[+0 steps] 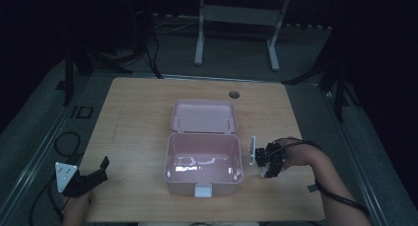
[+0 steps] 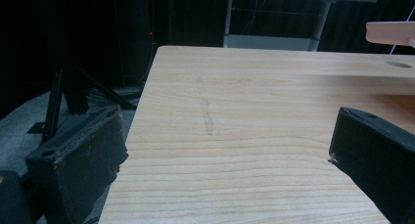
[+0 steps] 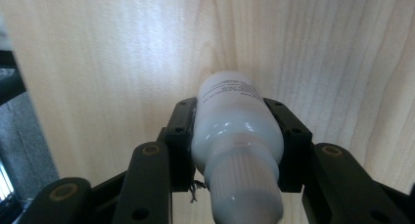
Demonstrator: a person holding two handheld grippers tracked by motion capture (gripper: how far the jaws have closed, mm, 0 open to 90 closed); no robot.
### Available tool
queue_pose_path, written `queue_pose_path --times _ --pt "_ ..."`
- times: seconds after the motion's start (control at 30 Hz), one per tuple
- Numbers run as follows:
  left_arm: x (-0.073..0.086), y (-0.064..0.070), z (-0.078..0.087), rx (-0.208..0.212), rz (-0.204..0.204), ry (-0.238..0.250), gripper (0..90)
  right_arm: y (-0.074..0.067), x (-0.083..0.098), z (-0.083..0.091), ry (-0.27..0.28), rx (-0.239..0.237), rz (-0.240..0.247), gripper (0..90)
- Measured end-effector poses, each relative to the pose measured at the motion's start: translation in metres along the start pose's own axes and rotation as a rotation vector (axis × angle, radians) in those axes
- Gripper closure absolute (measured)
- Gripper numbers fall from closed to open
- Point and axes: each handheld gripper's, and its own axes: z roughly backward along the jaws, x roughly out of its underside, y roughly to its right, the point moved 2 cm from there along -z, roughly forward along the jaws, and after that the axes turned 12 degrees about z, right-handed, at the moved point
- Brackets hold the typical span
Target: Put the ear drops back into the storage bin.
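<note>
From up high we can see the open pink plastic box (image 1: 203,164) sitting mid-table on the light wooden table (image 1: 138,117), with the right gripper (image 1: 263,168) just off its right side, but what it's clamped on is too small to tell there. The right gripper view sorts that out: both jaws squeeze a small white plastic bottle (image 3: 237,136) with a ribbed cap. The left gripper (image 1: 96,172) sits by the table's near left corner, and its own view shows jaws spread wide over bare wood.

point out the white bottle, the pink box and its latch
white bottle (image 3: 235,131), right gripper view, on its shoulder between the jaws
pink box (image 1: 203,186), high view, on its front wall
latch (image 1: 203,190), high view, on its pale front tab
</note>
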Motion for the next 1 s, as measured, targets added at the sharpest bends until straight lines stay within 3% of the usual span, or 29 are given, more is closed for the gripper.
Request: queue_pose_path --times 1.0 --pt "0.0 0.0 0.0 -0.001 0.0 0.001 0.5 -0.011 0.006 0.054 0.0 0.038 -0.029 59.7"
